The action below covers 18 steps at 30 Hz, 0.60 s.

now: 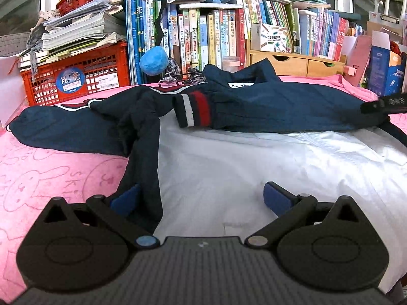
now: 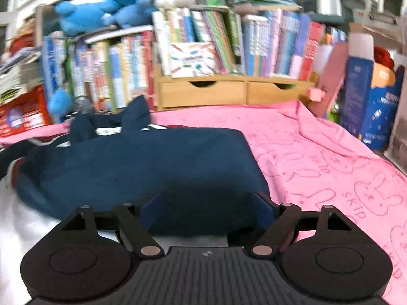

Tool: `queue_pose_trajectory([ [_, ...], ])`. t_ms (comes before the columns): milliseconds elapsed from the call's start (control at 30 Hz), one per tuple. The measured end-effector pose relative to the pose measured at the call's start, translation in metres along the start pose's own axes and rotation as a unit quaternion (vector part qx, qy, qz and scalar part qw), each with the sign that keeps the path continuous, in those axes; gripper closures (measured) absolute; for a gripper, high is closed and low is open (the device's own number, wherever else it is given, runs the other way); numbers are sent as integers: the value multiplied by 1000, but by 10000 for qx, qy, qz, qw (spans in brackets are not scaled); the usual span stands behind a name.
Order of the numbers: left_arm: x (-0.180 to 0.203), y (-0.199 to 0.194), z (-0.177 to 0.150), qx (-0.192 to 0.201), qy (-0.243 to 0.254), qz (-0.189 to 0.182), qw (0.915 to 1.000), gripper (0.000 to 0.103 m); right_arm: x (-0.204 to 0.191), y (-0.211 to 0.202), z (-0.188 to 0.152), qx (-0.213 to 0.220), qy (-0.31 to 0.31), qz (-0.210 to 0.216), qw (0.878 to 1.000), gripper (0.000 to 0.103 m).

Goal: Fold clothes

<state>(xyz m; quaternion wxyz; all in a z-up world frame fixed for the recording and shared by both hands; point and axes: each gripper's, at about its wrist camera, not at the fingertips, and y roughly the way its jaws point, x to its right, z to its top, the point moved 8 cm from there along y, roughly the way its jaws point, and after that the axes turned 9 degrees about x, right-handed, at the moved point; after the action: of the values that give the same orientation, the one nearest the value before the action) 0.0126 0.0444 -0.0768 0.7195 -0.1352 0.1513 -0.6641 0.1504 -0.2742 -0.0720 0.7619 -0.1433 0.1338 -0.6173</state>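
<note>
Jacket (image 1: 279,106) on pink towel (image 1: 51,172), under open left gripper (image 1: 201,198)

Both wrist cameras look forward and slightly down, low and close over the pink cloth (image 1: 51,167), toward the wooden drawer box (image 2: 229,92) at the back. The left view sits left of the box, the right view nearly opposite it. Both share the box (image 1: 292,62), the books (image 1: 203,33) and the navy jacket (image 2: 142,157).
</note>
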Motion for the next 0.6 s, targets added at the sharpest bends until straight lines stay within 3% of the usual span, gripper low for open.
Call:
queue_pose_trajectory([
  [67,-2,-3,-2,-5,-20,60,10000,0,-3,-10,-6,21,-132,170,9998,19],
  [200,-9,-30,-15,132,-85,44,9999,0,25,-11,-29,-193,-943,-1024,9901,17],
  [267,-13,-55,-23,246,83,28,9997,0,41,-22,-35,-111,-1055,-1336,9853,17],
  [333,-13,-78,-26,322,123,-55,9994,0,55,-42,-37,147,-890,-1245,9881,17],
  [467,-36,-96,-2,569,-149,-180,9981,0,60,-93,-44,369,-735,-497,9954,17],
  [600,-73,-62,43,689,-494,699,9939,0,50,-102,-29,603,-900,-522,9927,16],
])
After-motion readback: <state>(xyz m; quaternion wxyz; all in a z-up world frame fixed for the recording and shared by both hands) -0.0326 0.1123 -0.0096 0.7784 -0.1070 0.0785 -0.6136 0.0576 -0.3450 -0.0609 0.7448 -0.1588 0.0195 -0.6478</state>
